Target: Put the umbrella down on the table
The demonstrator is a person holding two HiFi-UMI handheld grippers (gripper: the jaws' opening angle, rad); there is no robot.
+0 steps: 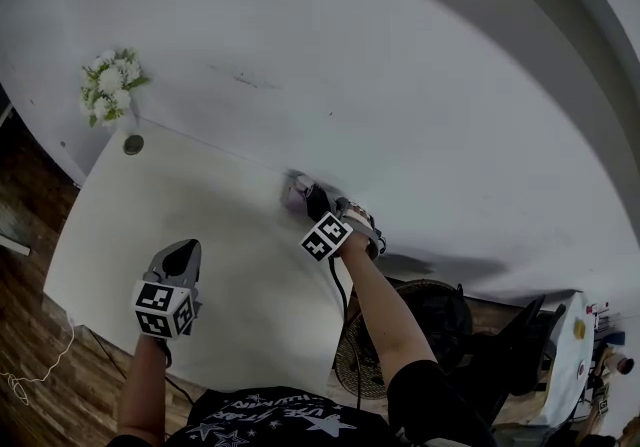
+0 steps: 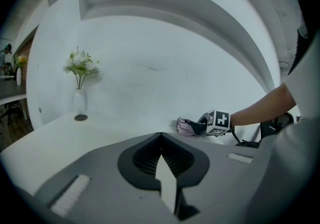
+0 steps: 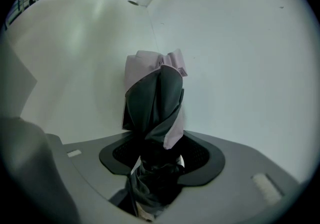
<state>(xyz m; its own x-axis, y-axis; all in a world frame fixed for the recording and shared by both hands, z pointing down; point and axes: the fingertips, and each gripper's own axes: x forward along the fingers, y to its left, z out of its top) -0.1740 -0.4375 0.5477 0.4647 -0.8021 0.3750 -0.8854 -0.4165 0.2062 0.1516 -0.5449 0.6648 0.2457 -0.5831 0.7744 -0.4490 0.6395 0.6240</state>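
Note:
A folded umbrella (image 1: pixel 295 192), lilac and dark grey, lies low over the white table (image 1: pixel 200 215) near its back right edge by the wall. My right gripper (image 1: pixel 318 207) is shut on it. In the right gripper view the umbrella (image 3: pixel 155 92) sticks out forward from between the jaws of the right gripper (image 3: pixel 160 155). I cannot tell whether it touches the tabletop. My left gripper (image 1: pixel 180 257) hovers over the front of the table, shut and holding nothing. The left gripper view shows the left gripper (image 2: pixel 161 143) in front, with the umbrella (image 2: pixel 186 127) and the right gripper (image 2: pixel 204 122) to the right.
A vase of white flowers (image 1: pixel 110 85) stands at the table's far left corner (image 2: pixel 80 72), with a round cable port (image 1: pixel 133 144) in front of it. A curved white wall (image 1: pixel 400 85) runs behind the table. A floor fan (image 1: pixel 425 320) sits beyond the right edge.

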